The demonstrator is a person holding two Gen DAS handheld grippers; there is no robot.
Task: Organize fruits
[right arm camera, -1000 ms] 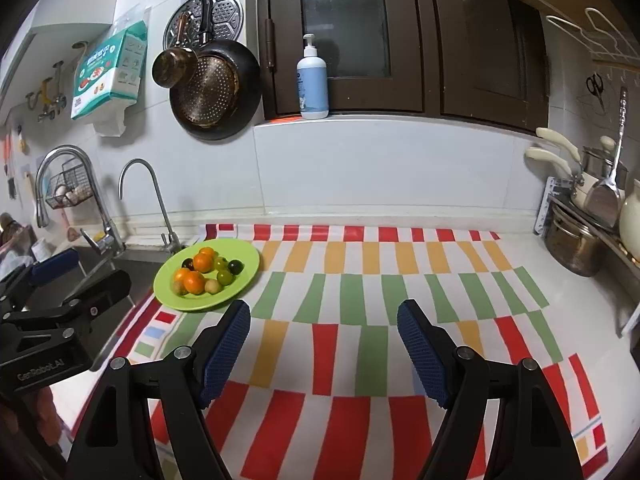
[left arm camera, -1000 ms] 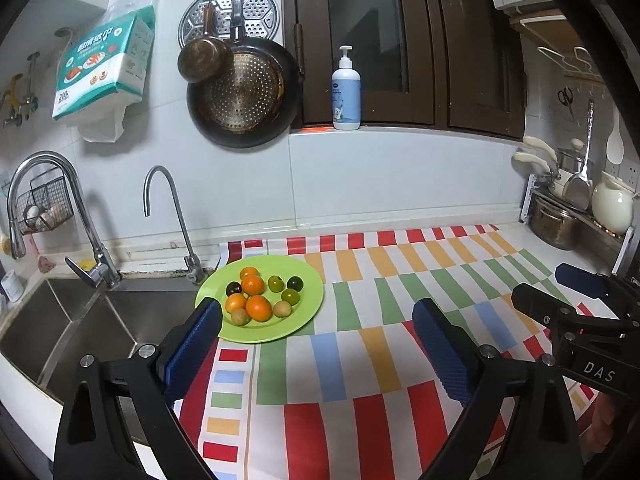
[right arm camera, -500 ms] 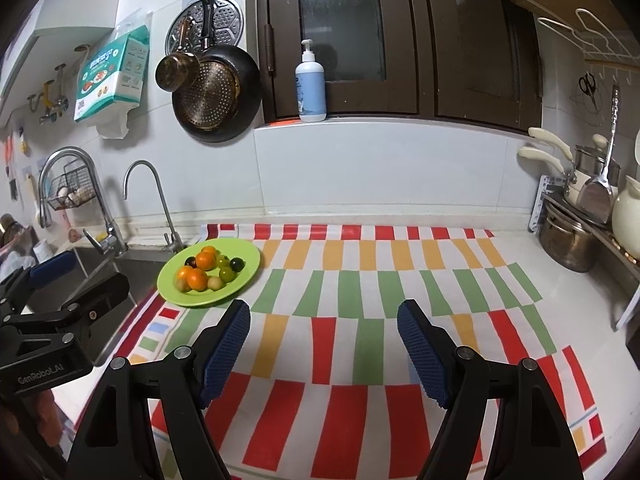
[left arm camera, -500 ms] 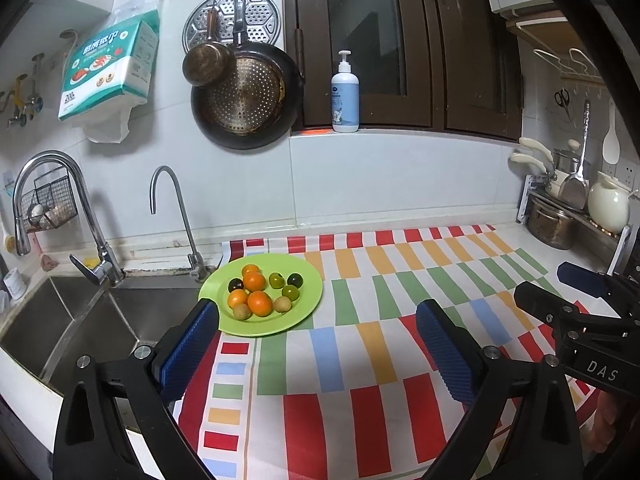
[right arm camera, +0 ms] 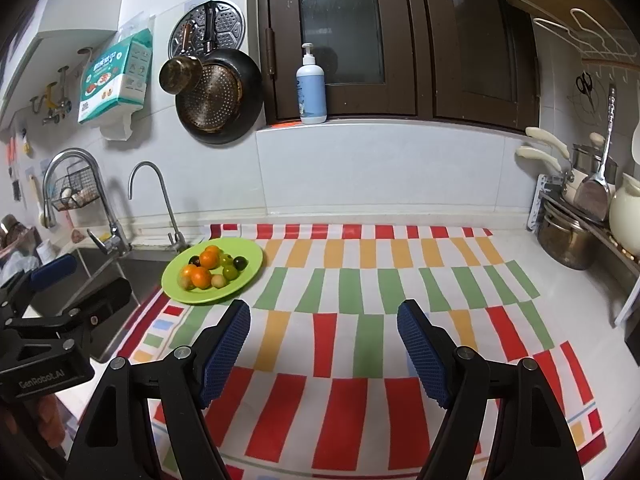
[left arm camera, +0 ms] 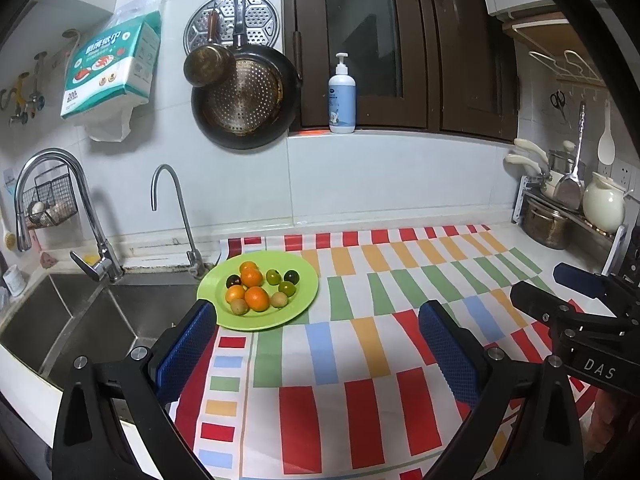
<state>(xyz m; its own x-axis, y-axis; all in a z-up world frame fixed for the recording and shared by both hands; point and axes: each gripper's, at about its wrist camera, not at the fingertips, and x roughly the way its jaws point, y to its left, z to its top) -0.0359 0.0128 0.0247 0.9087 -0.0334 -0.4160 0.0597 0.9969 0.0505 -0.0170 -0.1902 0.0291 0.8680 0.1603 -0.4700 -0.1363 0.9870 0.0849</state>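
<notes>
1. Left wrist view: the left gripper (left arm camera: pixel 320 344) hangs over a striped cloth (left arm camera: pixel 360 360) on a kitchen counter, its blue-padded fingers (left arm camera: pixel 188 348) spread wide with nothing between them. The fruits (left arm camera: pixel 260 288), oranges with small green, dark and brownish pieces, lie heaped on a green plate (left arm camera: pixel 296 308) at centre left of the frame, just beyond the left finger's tip, whose pad overlaps the plate's near rim. Left of the plate a steel sink (left arm camera: pixel 72 320) sits below two faucets (left arm camera: pixel 168 208). A dark pan (left arm camera: pixel 248 100) hangs on the tiled wall at upper centre, with a pump bottle (left arm camera: pixel 342 96) on the sill to its right. The right gripper (left arm camera: pixel 576 308) juts in from the right edge.

2. Right wrist view: the right gripper (right arm camera: pixel 324 344) points at bare cloth (right arm camera: pixel 360 280) in the lower centre, fingers (right arm camera: pixel 424 348) apart and empty. The plate (right arm camera: pixel 248 272) of fruits (right arm camera: pixel 212 268) lies at centre left, beyond and left of its left finger, nothing standing between. The left gripper (right arm camera: pixel 72 284) fills the left edge, in front of the sink. A steel pot (right arm camera: pixel 564 240) and cream jug (right arm camera: pixel 624 216) crowd the right edge.
</notes>
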